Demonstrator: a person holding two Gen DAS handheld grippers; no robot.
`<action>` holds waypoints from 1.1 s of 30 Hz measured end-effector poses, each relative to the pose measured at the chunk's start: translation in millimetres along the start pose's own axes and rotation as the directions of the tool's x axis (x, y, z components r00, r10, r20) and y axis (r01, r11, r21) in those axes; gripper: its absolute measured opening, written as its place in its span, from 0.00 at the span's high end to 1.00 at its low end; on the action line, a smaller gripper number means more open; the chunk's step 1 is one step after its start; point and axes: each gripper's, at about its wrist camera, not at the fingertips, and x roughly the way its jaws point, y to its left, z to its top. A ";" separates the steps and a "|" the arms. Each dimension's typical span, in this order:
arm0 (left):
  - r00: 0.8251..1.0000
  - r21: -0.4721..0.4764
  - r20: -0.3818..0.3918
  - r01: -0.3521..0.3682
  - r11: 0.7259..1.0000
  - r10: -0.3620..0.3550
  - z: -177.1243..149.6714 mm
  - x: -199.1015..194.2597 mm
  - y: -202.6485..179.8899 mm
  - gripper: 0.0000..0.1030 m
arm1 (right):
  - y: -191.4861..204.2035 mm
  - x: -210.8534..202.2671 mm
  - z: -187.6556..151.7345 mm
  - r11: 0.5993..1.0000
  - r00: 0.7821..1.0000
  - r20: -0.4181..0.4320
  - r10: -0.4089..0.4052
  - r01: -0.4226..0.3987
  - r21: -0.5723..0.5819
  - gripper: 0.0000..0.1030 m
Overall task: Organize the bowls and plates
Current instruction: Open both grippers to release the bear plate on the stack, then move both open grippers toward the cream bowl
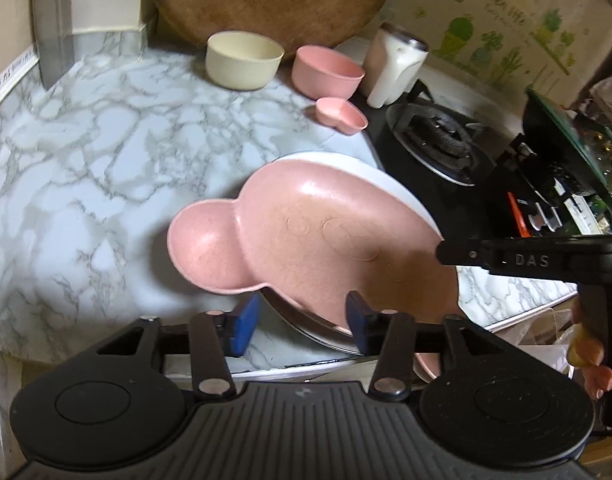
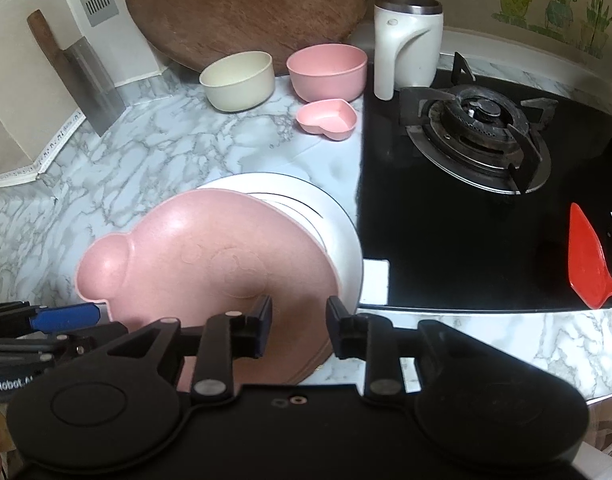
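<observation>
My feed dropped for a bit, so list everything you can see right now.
Shaped plate: 1, pink, atop white plate, near counter's front.
White plate: 1, under shaped plate.
Cream bowl: 1, back of counter.
Pink bowl: 1, right of cream bowl.
Heart dish: 1, pink, before pink bowl.
Mug: 1, white, steel rim, at hob's back corner.
Board: 1, brown, round, leaning at the back.
Cleaver: 1, steel, against left wall.
Hob: 1, black, one burner, right.
Spatula: 1, red, on hob.
Counter: marble.
Left gripper: open, at plate's near edge.
Right gripper: open, over plate.
</observation>
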 end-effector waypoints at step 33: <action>0.939 0.084 0.340 -0.093 0.992 0.059 62.6 -77.9 37.1 0.23 | 89.3 -59.5 42.7 0.998 0.962 0.267 0.061 -0.050 -0.049 0.03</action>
